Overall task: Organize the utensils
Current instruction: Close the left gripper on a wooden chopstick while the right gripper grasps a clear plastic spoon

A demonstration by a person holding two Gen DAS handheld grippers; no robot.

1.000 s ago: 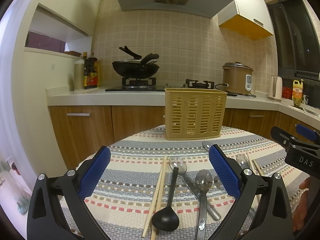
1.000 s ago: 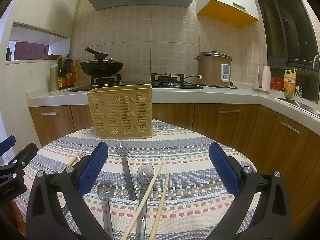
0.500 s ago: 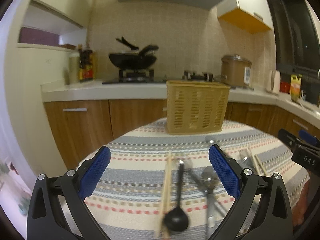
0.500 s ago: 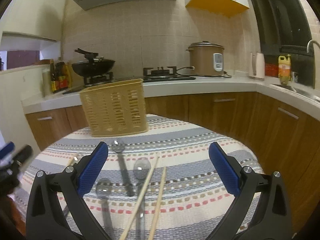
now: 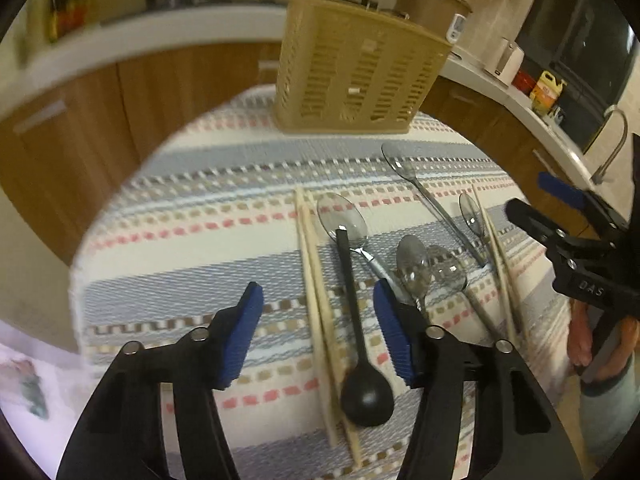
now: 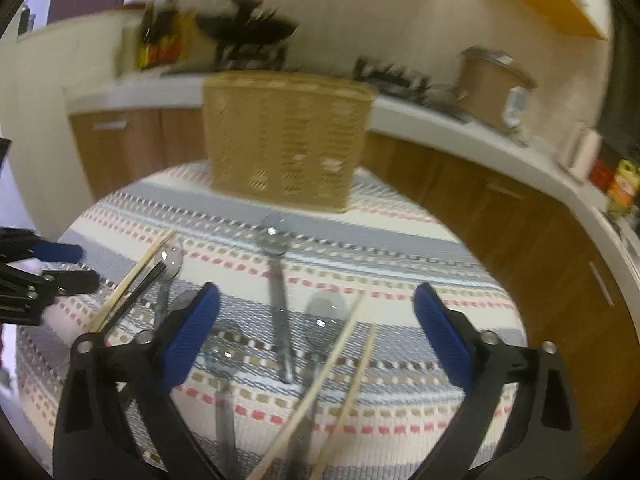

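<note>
Left gripper [image 5: 318, 334], jaws just narrowing, straddles chopsticks [image 5: 316, 300] and black spoon [image 5: 366, 394]; right gripper [image 6: 316, 330] wide, holding nothing; basket [image 5: 352, 76] at 12.

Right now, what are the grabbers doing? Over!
Left gripper closing over chopsticks and black spoon, not gripping. Right gripper closing too, empty. Basket unblocked.

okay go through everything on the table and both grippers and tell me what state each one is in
left gripper: open, jaws just been closing, chopsticks and black spoon between them, not gripped
right gripper: open, jaws narrowing slightly, holding nothing
basket: upright on the tablecloth
black spoon: lying flat, handle tip over a metal spoon's bowl
left chopstick pair: lying side by side
metal spoons: lying loose
</note>
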